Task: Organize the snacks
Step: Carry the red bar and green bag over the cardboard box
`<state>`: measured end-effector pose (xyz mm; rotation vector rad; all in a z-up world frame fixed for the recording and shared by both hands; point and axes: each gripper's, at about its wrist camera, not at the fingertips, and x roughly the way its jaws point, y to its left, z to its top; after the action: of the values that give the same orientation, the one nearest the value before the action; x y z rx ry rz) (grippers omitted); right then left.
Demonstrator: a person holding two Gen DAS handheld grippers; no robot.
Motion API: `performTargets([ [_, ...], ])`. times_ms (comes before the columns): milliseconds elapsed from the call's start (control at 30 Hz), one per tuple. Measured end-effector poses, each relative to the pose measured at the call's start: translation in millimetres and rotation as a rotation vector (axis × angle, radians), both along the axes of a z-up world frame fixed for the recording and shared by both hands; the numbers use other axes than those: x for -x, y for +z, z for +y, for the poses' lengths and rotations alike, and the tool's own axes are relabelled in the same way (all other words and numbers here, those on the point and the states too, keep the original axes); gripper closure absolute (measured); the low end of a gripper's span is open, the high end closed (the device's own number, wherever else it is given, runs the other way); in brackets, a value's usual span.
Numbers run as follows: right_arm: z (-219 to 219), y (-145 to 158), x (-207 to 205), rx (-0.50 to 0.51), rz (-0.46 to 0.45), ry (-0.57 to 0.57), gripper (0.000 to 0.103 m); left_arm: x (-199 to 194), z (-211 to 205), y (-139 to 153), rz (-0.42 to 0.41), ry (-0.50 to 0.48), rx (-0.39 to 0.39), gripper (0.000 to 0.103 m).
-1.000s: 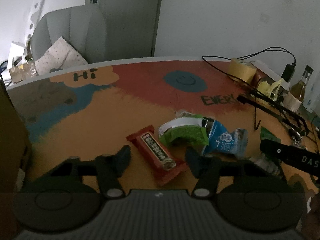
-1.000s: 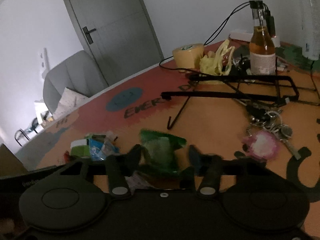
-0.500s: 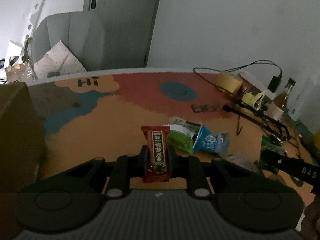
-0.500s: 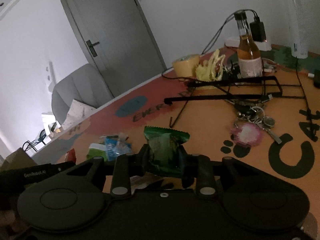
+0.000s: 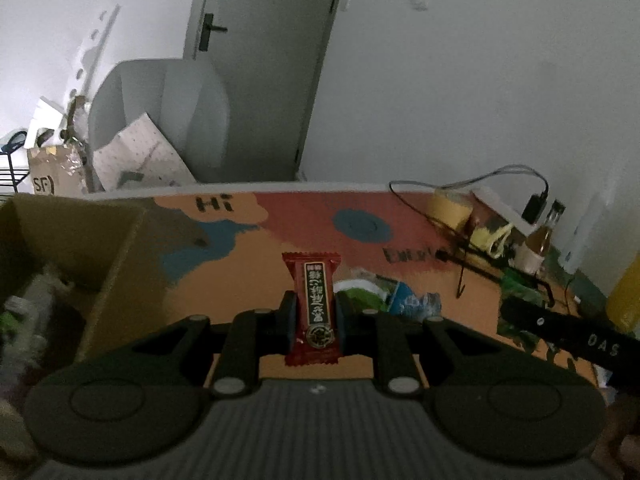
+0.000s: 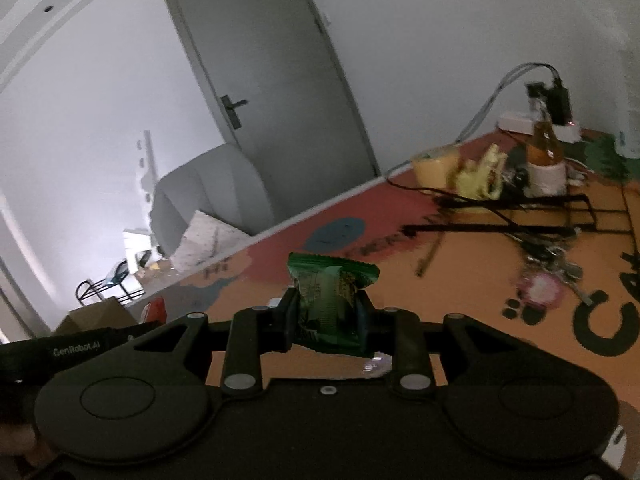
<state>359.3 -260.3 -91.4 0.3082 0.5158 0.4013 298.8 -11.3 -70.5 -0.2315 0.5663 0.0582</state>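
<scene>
My left gripper [image 5: 314, 312] is shut on a red snack bar [image 5: 314, 300] with a black label, held upright above the table. My right gripper [image 6: 326, 312] is shut on a dark green snack packet [image 6: 330, 300], lifted off the table. On the mat beyond the red bar lie a green-and-white packet [image 5: 360, 290] and a blue packet [image 5: 416, 302]. An open cardboard box [image 5: 68, 264] with several wrappers inside stands at the left in the left wrist view. The right gripper's black body [image 5: 568, 332] shows at that view's right edge.
A colourful printed mat [image 5: 248, 256] covers the table. At the far right stand a tape roll [image 6: 434, 166], a yellow crumpled bag [image 6: 478, 178], a bottle [image 6: 546, 156], a black wire rack [image 6: 520, 216], keys [image 6: 556, 268] and cables. A grey chair [image 5: 160, 120] and a door stand behind the table.
Both grippers closed on their snacks and rose from the table: the left on the red bar, the right on the green packet. The cardboard box came into the left wrist view.
</scene>
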Motion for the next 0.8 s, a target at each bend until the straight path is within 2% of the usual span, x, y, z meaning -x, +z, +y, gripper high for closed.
performTargets([
  [333, 53.5, 19.2, 7.0, 0.0, -0.04, 0.121, 0.076, 32.5, 41.8, 24.6, -0.054, 0.084, 0.004, 0.085],
  [800, 118.8, 36.4, 18.8, 0.01, -0.075, 0.235, 0.076, 67.4, 102.5, 35.1, -0.082, 0.205, 0.023, 0.085],
])
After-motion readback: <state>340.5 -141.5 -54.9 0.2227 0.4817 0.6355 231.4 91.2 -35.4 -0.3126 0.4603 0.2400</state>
